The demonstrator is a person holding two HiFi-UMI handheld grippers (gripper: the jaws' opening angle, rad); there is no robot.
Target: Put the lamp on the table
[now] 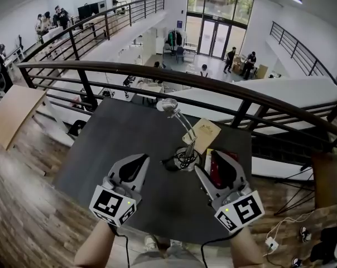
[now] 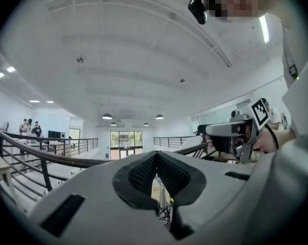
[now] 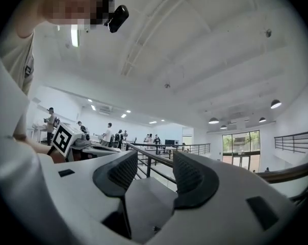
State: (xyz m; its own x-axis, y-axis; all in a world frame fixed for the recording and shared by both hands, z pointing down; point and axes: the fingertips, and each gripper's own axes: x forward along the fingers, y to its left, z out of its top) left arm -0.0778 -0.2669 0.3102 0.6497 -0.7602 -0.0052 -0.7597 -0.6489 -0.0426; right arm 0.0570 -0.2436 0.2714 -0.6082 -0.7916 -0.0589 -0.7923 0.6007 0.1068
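Note:
A desk lamp stands on the dark table point(image 1: 124, 144). Its clear head point(image 1: 169, 105) is at the far end, and a thin neck runs down to a round base point(image 1: 186, 158) with a coiled black cord. My left gripper point(image 1: 140, 159) hovers just left of the base, jaws shut and holding nothing. Through the slit between its pads, the left gripper view shows a sliver of the lamp point(image 2: 162, 200). My right gripper point(image 1: 216, 165) hovers just right of the base and is open. In the right gripper view, its pads point(image 3: 124, 172) stand apart with only the railing and hall behind.
A tan paper sheet point(image 1: 205, 133) and a red object point(image 1: 217, 172) lie on the table to the lamp's right. A dark railing point(image 1: 213, 85) runs along the table's far side above a lower floor. A wooden board point(image 1: 12, 113) leans at the left.

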